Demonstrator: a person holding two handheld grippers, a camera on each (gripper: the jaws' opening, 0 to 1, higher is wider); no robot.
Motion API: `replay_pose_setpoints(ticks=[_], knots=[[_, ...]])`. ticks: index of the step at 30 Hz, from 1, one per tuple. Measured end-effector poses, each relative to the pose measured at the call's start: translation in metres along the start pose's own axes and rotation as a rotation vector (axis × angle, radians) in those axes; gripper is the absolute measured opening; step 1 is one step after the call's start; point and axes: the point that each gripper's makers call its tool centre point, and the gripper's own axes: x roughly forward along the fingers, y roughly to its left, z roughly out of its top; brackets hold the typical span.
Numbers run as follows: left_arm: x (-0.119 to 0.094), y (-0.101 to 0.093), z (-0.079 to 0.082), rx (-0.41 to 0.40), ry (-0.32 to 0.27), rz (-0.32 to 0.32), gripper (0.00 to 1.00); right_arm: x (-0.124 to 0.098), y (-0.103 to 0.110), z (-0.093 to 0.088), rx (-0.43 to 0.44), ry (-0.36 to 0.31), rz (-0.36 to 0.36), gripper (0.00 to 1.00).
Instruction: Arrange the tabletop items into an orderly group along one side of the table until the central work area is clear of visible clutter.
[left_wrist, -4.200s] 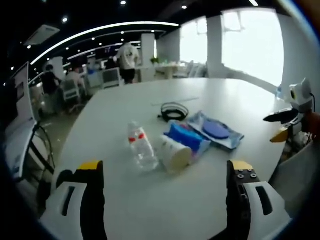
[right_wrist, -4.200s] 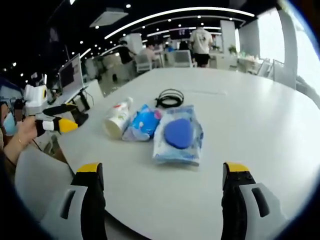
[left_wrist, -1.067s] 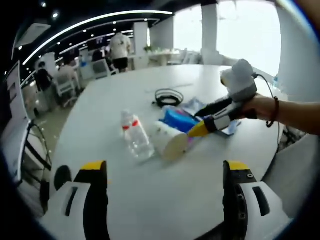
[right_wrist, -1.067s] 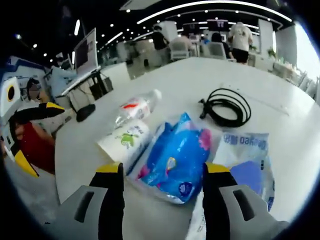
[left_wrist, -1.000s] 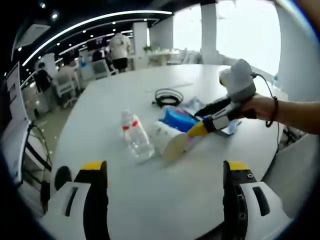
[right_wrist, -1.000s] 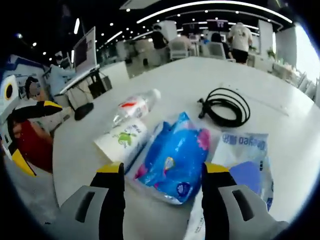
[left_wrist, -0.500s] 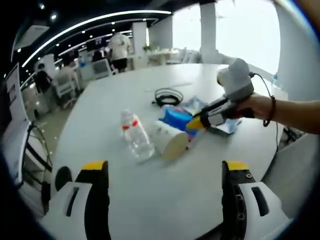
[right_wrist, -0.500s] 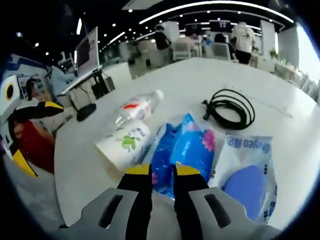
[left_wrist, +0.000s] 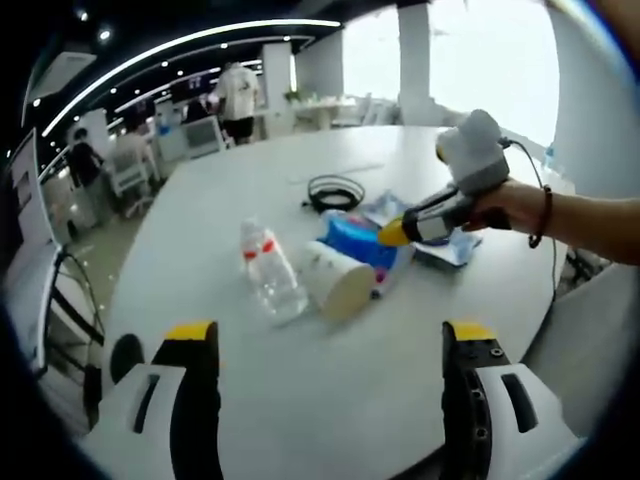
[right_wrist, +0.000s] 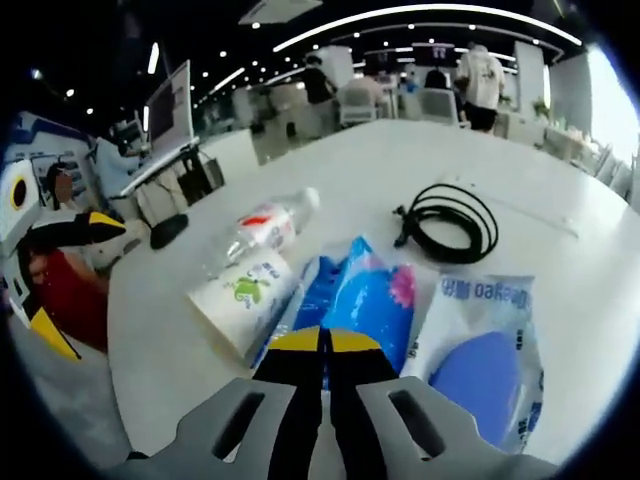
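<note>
Right gripper view: yellow-tipped fingers pinching crinkly blue pouch.

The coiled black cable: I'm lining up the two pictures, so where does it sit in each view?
Left gripper view: the coiled black cable lies just above centre, on the white table beyond the blue plastic packet.
Right gripper view: the cable lies right of centre, above the packet.
Shared landmark: the clear plastic bottle with a red label, lying on its side.
</note>
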Motion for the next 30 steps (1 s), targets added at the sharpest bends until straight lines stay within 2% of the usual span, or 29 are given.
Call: replay_pose_setpoints(ticks=[11, 15, 17, 19, 21, 23, 26, 30], knots=[[0.002, -0.004, 0.002, 0.009, 0.002, -0.011, 0.87, -0.016, -0.006, 0.012, -0.03, -0.03, 0.005, 0.01], [0.003, -0.004, 0.002, 0.013, 0.007, -0.013, 0.86, -0.02, -0.005, 0.015, 0.017, -0.042, 0.001, 0.01], [0.003, -0.004, 0.002, 0.016, 0.009, -0.013, 0.86, -0.018, 0.001, 0.012, 0.023, -0.031, 0.03, 0.02], [0.003, -0.004, 0.002, 0.018, 0.009, -0.012, 0.86, -0.015, 0.006, 0.008, 0.015, -0.013, 0.039, 0.07], [0.004, -0.004, 0.002, 0.017, 0.007, -0.012, 0.86, -0.012, 0.006, 0.002, 0.008, 0.014, 0.016, 0.23], [0.004, -0.003, 0.002, 0.014, 0.008, -0.011, 0.86, -0.009, 0.006, 0.0, 0.016, 0.025, 0.013, 0.31], [0.003, -0.003, 0.002, 0.012, 0.004, -0.008, 0.86, -0.005, 0.008, -0.003, 0.016, 0.034, 0.019, 0.26], [0.003, -0.002, 0.002, 0.007, 0.004, -0.005, 0.86, 0.001, 0.008, -0.004, 0.021, 0.039, 0.017, 0.28]])
